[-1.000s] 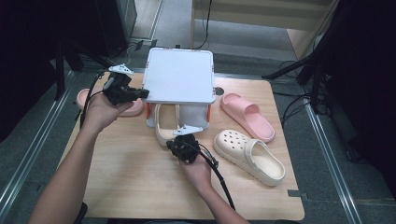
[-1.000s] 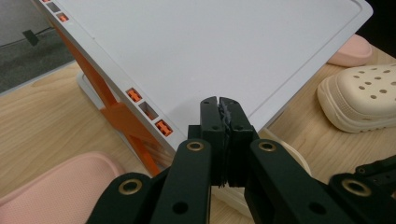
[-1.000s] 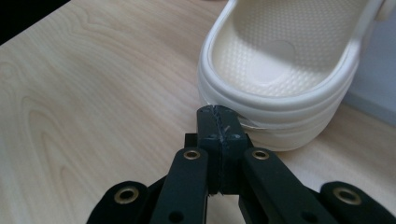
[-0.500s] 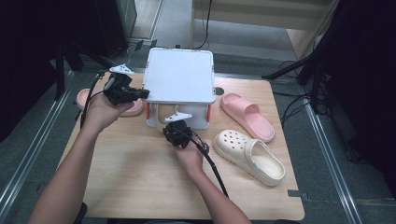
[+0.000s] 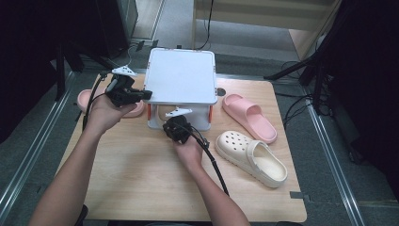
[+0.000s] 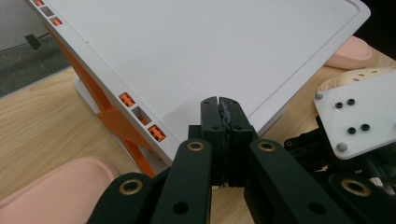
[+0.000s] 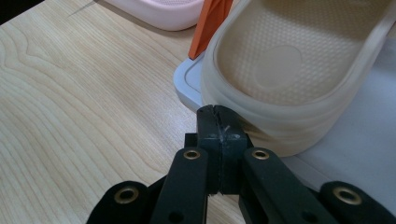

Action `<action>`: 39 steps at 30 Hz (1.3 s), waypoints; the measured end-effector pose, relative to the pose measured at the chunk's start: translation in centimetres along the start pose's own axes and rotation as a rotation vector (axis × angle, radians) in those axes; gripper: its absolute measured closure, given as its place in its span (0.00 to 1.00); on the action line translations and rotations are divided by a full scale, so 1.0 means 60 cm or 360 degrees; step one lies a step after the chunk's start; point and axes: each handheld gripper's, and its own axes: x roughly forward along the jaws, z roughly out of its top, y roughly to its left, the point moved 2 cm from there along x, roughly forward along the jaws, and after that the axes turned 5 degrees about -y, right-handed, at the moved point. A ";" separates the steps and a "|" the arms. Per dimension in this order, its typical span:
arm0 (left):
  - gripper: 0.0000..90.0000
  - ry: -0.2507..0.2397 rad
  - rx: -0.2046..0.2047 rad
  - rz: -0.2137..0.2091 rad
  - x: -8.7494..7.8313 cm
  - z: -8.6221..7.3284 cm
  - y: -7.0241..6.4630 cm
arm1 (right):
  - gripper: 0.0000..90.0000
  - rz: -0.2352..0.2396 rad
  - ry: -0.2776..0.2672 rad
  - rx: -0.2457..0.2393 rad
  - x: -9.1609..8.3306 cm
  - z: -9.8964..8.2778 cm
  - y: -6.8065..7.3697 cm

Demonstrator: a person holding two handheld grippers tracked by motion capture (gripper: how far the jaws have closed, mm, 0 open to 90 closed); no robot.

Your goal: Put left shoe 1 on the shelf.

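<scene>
- High view: left claw (image 5: pixel 141 95) rests at the left edge of the white rack (image 5: pixel 181 75); right claw (image 5: pixel 175 128) sits at its lower shelf.
- Left gripper view: left claw (image 6: pixel 220 103) fully closed, empty, over the rack top (image 6: pixel 196 51).
- Right gripper view: right claw (image 7: pixel 217 113) fully closed, empty, tips touching the beige slipper (image 7: pixel 299 60) on the rack's lower shelf (image 7: pixel 336 158).

A light wooden table (image 5: pixel 141 188) stands on grey floor (image 5: pixel 348 197); dark stands, perhaps tripods (image 5: pixel 320 61), surround it.
</scene>
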 end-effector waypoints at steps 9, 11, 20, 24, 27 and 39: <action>0.97 -0.0020 0.0015 0.0018 0.003 0.001 -0.002 | 1.00 0.0062 -0.0013 0.0031 -0.018 -0.003 0.012; 0.93 -0.0020 -0.0032 0.0001 0.001 0.001 0.000 | 1.00 0.0095 -0.0026 0.0047 -0.026 -0.005 0.016; 0.58 -0.0001 -0.0166 -0.0117 -0.021 0.004 -0.007 | 0.94 0.0195 -0.0086 0.0045 -0.098 -0.013 0.024; 0.53 -0.0014 -0.0172 -0.0150 -0.035 0.001 -0.020 | 0.87 0.0227 -0.0101 0.0048 -0.135 -0.022 0.016; 0.50 -0.0013 -0.0167 -0.0170 -0.041 -0.003 -0.030 | 0.82 0.0255 -0.0117 0.0071 -0.161 -0.028 0.007; 0.45 -0.0015 -0.0098 -0.0182 -0.048 -0.027 -0.066 | 0.69 0.0304 -0.0229 0.0024 -0.252 -0.043 -0.022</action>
